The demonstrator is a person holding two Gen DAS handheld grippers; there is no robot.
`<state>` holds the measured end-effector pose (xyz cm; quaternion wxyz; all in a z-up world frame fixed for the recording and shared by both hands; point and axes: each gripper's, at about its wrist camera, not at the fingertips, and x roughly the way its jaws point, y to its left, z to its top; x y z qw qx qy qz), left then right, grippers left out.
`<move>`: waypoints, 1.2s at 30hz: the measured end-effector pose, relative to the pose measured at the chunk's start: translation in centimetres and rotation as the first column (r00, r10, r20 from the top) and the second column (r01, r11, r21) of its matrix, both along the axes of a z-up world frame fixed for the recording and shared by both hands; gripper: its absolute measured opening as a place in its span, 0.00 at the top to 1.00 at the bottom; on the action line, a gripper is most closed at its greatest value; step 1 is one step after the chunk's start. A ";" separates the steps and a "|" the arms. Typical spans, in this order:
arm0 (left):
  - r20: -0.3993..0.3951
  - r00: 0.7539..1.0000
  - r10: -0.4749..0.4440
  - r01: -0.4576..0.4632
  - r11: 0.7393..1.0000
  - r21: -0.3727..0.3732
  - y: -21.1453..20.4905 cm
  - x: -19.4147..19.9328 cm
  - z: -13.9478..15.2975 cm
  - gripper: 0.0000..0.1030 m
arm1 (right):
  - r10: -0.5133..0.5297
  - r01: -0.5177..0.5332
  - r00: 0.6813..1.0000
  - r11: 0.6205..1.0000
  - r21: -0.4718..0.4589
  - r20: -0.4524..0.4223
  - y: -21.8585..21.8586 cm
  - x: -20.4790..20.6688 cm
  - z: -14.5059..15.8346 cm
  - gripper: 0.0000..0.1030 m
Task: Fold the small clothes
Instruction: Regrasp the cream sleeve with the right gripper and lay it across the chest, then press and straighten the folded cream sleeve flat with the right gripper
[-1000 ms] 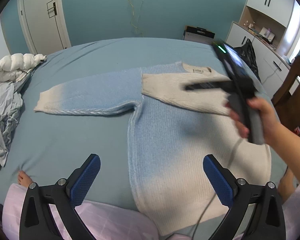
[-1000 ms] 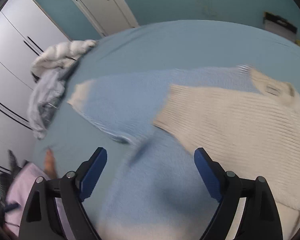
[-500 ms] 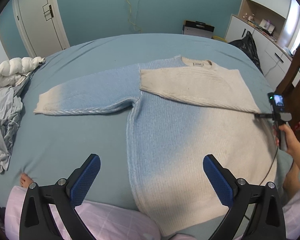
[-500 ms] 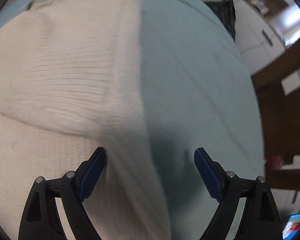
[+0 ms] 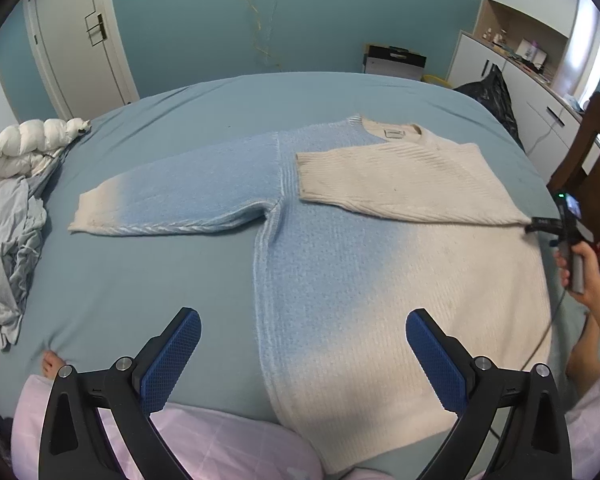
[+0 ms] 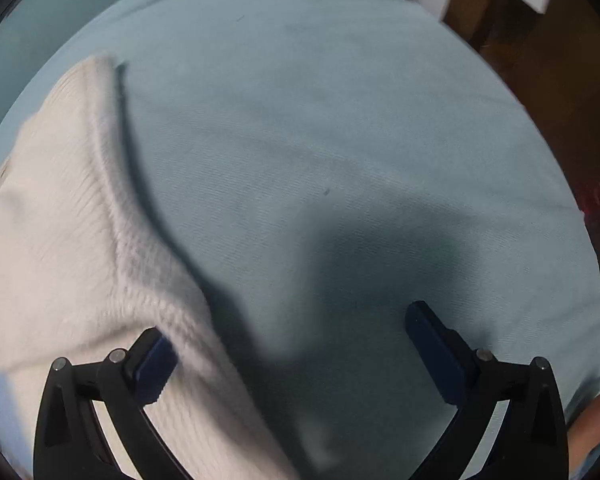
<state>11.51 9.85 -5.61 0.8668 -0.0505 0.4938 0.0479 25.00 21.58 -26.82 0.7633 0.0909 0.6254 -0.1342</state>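
Your right gripper (image 6: 292, 344), jaws just spread wide and empty, now straddles the sweater's (image 5: 380, 272) right edge after folding its sleeve (image 5: 400, 180) across, while your left gripper (image 5: 304, 344) hovers open.

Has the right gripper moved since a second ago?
Yes. In the left wrist view the right gripper went from over the sweater chest rightward to its right edge, jaws just opening wider, empty.

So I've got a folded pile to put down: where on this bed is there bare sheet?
The pale blue bed sheet is bare between the blue-and-cream knit sweater and the far edge, and in front of its spread blue sleeve, near the open left gripper. Crowded: the grey and white clothes heap at the left edge.
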 end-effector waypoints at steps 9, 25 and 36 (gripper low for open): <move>-0.017 1.000 0.009 -0.009 1.000 -0.025 0.1 0.2 -0.4 0.00 | 0.123 -0.102 0.944 0.991 -0.084 0.305 12.9 -1.6 12.0 0.01; -0.012 0.999 0.048 -0.049 0.995 -0.085 1.9 -0.4 0.1 0.00 | 0.796 -0.746 0.605 0.576 -0.333 0.021 54.3 3.3 2.2 0.02; -0.012 0.999 0.031 -0.032 0.998 -0.062 1.3 -0.4 -0.1 0.00 | 0.699 -0.705 0.697 0.709 -0.020 0.160 54.4 6.9 3.0 0.89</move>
